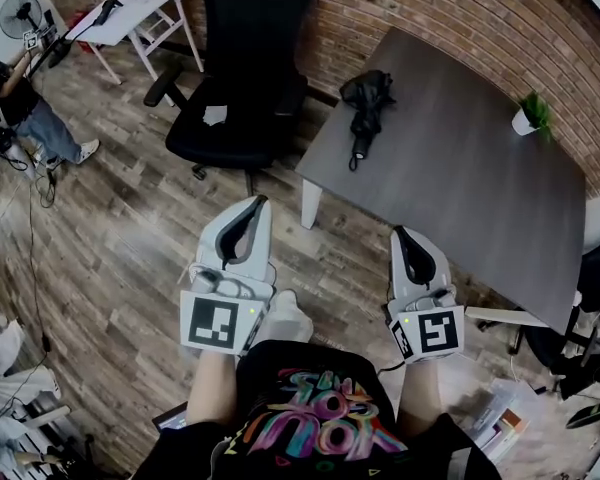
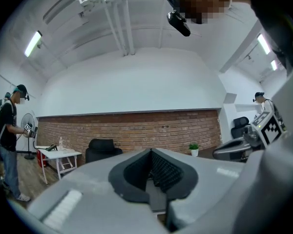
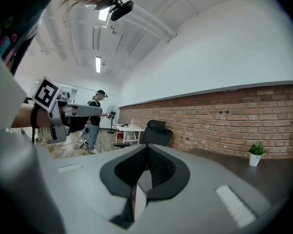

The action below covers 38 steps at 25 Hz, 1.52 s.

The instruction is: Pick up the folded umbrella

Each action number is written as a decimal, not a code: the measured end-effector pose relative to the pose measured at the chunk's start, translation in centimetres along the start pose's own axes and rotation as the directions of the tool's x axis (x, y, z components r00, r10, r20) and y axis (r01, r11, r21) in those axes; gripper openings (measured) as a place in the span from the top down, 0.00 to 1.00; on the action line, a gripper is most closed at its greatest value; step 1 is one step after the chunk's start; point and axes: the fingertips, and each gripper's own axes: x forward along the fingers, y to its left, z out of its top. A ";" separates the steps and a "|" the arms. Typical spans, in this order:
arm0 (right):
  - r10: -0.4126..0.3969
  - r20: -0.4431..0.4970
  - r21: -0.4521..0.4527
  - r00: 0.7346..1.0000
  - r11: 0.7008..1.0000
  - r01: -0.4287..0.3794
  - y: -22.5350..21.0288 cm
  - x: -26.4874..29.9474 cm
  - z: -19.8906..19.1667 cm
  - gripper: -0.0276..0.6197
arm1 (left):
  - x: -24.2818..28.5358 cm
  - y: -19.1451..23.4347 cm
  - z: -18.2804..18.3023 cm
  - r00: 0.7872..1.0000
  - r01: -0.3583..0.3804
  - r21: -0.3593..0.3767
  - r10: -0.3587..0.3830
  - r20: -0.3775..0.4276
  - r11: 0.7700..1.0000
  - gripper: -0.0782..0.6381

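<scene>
fingers on my left gripper and my right gripper are pressed together with nothing between them, while the folded umbrella lies on the dark surface well ahead of both.

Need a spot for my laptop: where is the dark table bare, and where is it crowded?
The dark grey table is bare across its middle and near side, between the black folded umbrella and the green plant in a white pot. Only its far left corner, under the umbrella, and its far right edge, by the plant, are taken.
</scene>
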 end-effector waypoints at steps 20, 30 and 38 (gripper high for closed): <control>-0.059 -0.106 0.023 0.993 0.998 0.061 0.7 8.8 -3.1 0.96 | 5.7 7.8 -3.6 0.998 0.053 -0.047 -0.055 -0.040 0.997 0.89; -0.011 -0.120 0.040 0.993 0.999 0.016 -2.7 16.3 -4.2 0.96 | 12.7 11.1 -5.5 0.996 0.021 -0.042 -0.024 -0.082 0.999 0.89; 0.005 -0.127 0.047 0.992 0.999 0.001 -9.9 24.0 -3.5 0.96 | 23.5 12.4 -5.1 0.996 0.028 -0.042 -0.031 -0.083 0.999 0.89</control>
